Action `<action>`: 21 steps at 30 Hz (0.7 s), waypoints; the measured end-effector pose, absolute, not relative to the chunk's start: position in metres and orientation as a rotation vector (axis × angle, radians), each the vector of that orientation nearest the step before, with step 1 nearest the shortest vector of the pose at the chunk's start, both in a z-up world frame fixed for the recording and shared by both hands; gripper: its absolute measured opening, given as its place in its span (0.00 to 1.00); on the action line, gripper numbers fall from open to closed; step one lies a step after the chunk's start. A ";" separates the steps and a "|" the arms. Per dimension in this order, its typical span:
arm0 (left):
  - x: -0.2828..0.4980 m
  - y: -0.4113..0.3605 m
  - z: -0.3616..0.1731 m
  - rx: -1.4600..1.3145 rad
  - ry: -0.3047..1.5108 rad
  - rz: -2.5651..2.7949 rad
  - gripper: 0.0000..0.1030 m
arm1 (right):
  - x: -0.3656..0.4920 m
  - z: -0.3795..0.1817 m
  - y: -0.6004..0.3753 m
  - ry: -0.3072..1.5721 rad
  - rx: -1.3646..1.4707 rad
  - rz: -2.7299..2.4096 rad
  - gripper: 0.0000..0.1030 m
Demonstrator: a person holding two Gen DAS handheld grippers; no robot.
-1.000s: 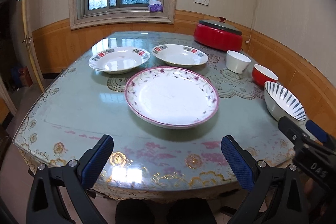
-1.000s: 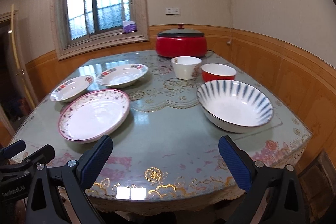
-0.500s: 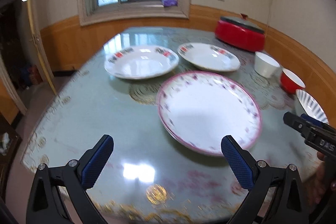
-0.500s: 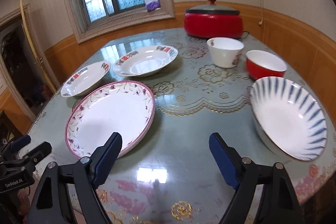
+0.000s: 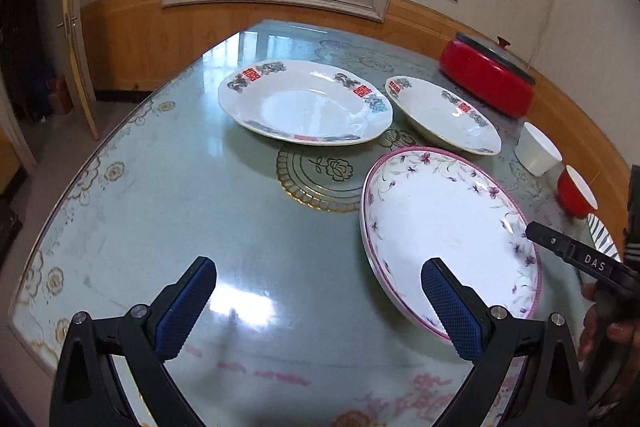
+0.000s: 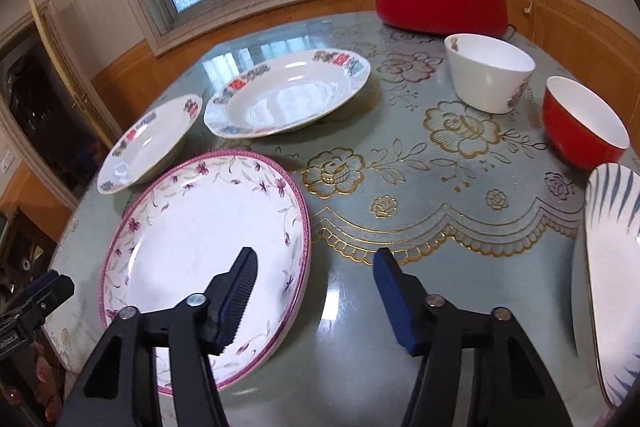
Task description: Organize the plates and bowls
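Note:
A large pink-rimmed floral plate (image 5: pixel 444 223) (image 6: pixel 200 227) lies on the glass-topped table nearest me. Behind it lie two white plates with red and grey marks, one on the left (image 5: pixel 304 103) (image 6: pixel 148 143) and one on the right (image 5: pixel 444 115) (image 6: pixel 288 95). A white bowl (image 6: pixel 488 75) (image 5: pixel 538 149), a red bowl (image 6: pixel 580 127) (image 5: pixel 576 191) and a blue-striped bowl (image 6: pixel 608 259) stand to the right. My left gripper (image 5: pixel 320 307) is open and empty, above the table left of the floral plate. My right gripper (image 6: pixel 316 291) is open and empty over that plate's right rim.
A red electric pot with a grey lid (image 6: pixel 440 3) (image 5: pixel 488 79) stands at the table's far side. A wood-panelled wall runs close behind and to the right. The table edge (image 5: pixel 60 195) curves away on the left, with a doorway beyond.
Both grippers have moved forward and lower over the table. The left one has swung left of the floral plate. The right one now hangs over that plate's right rim, jaws somewhat narrower.

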State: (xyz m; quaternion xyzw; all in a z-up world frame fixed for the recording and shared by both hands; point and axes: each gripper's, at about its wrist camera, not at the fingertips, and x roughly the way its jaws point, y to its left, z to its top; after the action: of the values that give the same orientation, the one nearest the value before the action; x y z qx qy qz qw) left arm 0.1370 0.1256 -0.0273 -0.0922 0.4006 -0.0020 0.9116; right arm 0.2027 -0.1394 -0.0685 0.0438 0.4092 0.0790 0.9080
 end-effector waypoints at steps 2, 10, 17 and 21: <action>0.144 0.127 -0.029 -0.203 0.826 -0.007 1.00 | 0.209 -0.072 -0.138 0.874 0.089 0.156 0.46; 0.170 0.126 -0.045 -0.232 0.875 -0.038 0.76 | 0.224 -0.083 -0.138 0.905 0.111 0.171 0.30; 0.185 0.118 -0.057 -0.242 0.923 -0.088 0.58 | 0.221 -0.084 -0.126 0.898 0.067 0.210 0.20; 0.190 0.109 -0.058 -0.218 0.925 -0.119 0.28 | 0.220 -0.084 -0.126 0.897 0.073 0.218 0.17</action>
State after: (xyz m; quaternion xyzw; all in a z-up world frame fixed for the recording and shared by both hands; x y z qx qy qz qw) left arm 0.1904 0.1093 -0.0579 -0.1048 0.4450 -0.0573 0.8875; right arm 0.2203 -0.1258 -0.0843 0.0351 0.4328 0.1052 0.8946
